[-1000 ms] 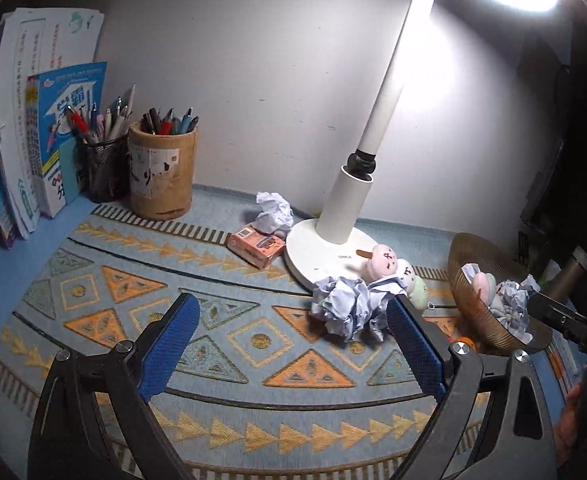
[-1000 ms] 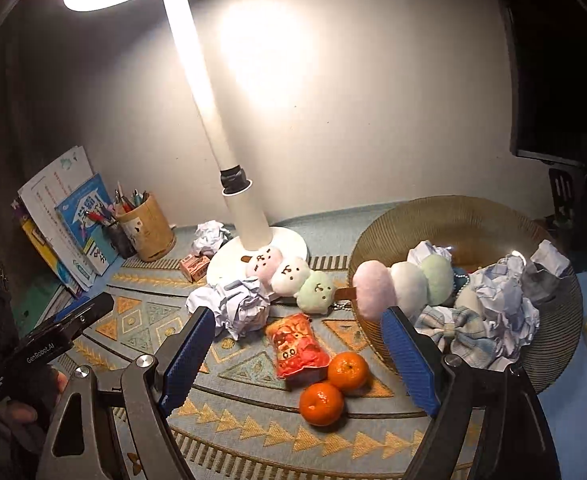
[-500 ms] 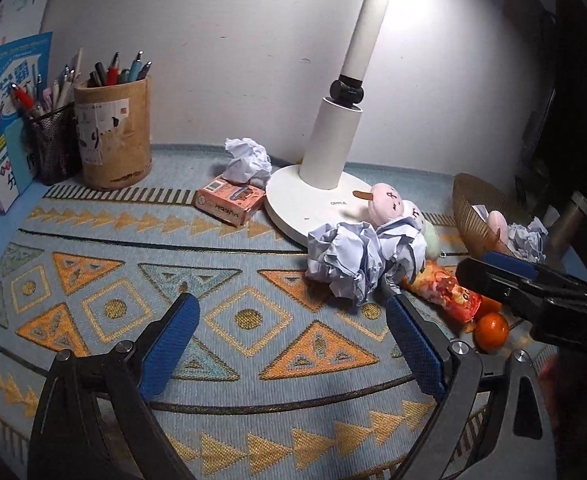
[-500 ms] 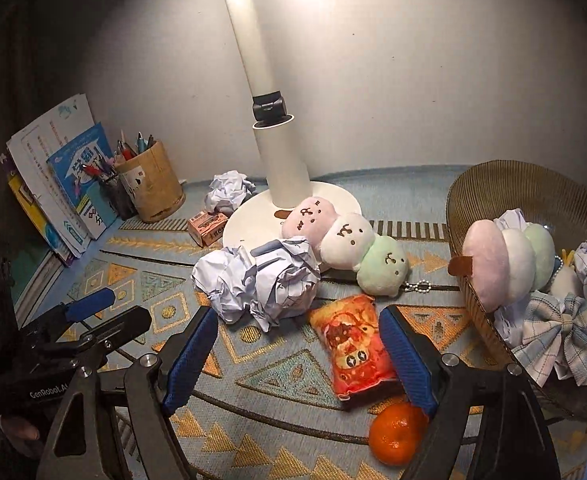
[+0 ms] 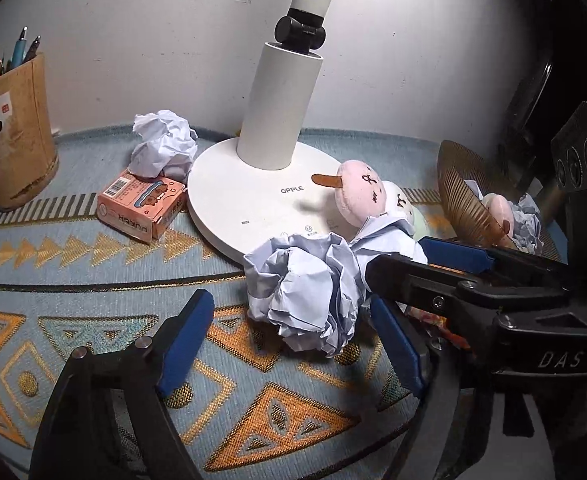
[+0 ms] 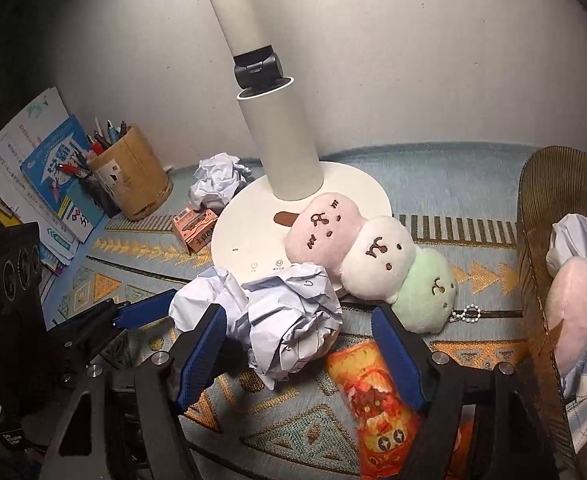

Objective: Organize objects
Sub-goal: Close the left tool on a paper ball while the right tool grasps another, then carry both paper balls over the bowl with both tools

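Two crumpled balls of pale paper [image 5: 309, 284] [image 6: 285, 320] lie on the patterned mat by the lamp base [image 5: 253, 208] [image 6: 253, 236]. My left gripper [image 5: 293, 344] is open, its blue fingers on either side of the nearer ball, just short of it. My right gripper [image 6: 299, 356] is open too, around the right-hand ball; it also shows in the left wrist view [image 5: 433, 260]. A pink, white and green plush skewer [image 6: 373, 260] [image 5: 369, 200] leans on the lamp base. A red snack packet [image 6: 377, 400] lies under my right gripper.
A woven basket [image 6: 533, 240] [image 5: 461, 196] on the right holds another plush and paper. A third paper ball [image 5: 163, 146] [image 6: 217, 180] and a small pink box [image 5: 141, 208] [image 6: 195, 228] lie left of the lamp. A pen cup [image 6: 133, 172] [image 5: 9, 136] and books [image 6: 41, 184] stand far left.
Both grippers have moved forward and down towards the crumpled paper, which now sits between their fingers. The two grippers have come close together. Both stay open.
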Demonstrator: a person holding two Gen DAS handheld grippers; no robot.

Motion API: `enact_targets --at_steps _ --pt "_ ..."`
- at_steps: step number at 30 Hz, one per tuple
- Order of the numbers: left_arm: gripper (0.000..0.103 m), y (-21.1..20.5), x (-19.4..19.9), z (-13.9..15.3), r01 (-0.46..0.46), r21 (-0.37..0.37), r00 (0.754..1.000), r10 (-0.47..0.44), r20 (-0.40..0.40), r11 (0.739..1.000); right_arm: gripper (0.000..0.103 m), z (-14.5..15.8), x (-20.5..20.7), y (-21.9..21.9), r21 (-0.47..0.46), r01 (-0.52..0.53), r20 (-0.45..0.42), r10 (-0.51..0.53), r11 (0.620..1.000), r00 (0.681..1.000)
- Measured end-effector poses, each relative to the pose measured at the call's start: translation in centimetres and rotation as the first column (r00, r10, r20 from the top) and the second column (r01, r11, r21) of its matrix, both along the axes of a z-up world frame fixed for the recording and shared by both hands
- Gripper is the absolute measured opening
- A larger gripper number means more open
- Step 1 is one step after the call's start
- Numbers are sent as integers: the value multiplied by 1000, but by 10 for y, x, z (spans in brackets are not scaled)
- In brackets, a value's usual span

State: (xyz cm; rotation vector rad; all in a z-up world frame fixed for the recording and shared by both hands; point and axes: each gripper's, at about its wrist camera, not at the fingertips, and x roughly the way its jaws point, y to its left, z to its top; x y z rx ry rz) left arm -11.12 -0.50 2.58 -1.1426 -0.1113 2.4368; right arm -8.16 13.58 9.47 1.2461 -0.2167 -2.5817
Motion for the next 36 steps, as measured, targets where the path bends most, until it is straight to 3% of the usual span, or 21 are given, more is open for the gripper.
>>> enact_targets --at_steps 1,3,6,9,16,22,25,29,31,35,36 --pt "76 2 0 0 -1 -11 1000 1 -1 1000 73 -3 -1 2 -20 4 10 -4 1000 1000" --pt "57 5 1 -1 28 5 1000 -28 2 1000 66 -7 -3 6 -55 4 25 -3 999 1000" --pt "51 8 6 2 34 -21 999 -34 -34 999 51 -7 0 6 -83 -21 7 21 996 1000" --pt "44 6 9 6 31 -17 998 -32 -55 999 48 -3 3 2 -54 -20 -15 20 998 1000" --pt "44 -10 22 21 -17 10 998 18 -64 1000 47 15 21 9 -59 -14 -70 10 998 998" --pt "44 -25 70 39 -86 22 994 87 -66 996 47 26 56 8 -34 -82 -79 79 996 994" --pt "44 -29 97 35 -132 57 990 134 -34 990 48 17 79 5 -11 -118 -52 117 993 992" --pt "44 -24 128 21 -196 -11 980 195 -23 981 48 -4 106 13 -2 -112 -5 112 994 994" --pt "44 -22 142 16 -208 -12 978 207 -21 978 48 -14 117 17 -6 -117 25 117 993 993" --pt "44 -24 164 13 -228 25 973 228 -38 973 49 -17 140 22 1 -137 23 137 991 990" --pt "44 -25 167 13 -230 39 972 232 -46 972 54 -17 143 21 2 -143 22 143 990 990"
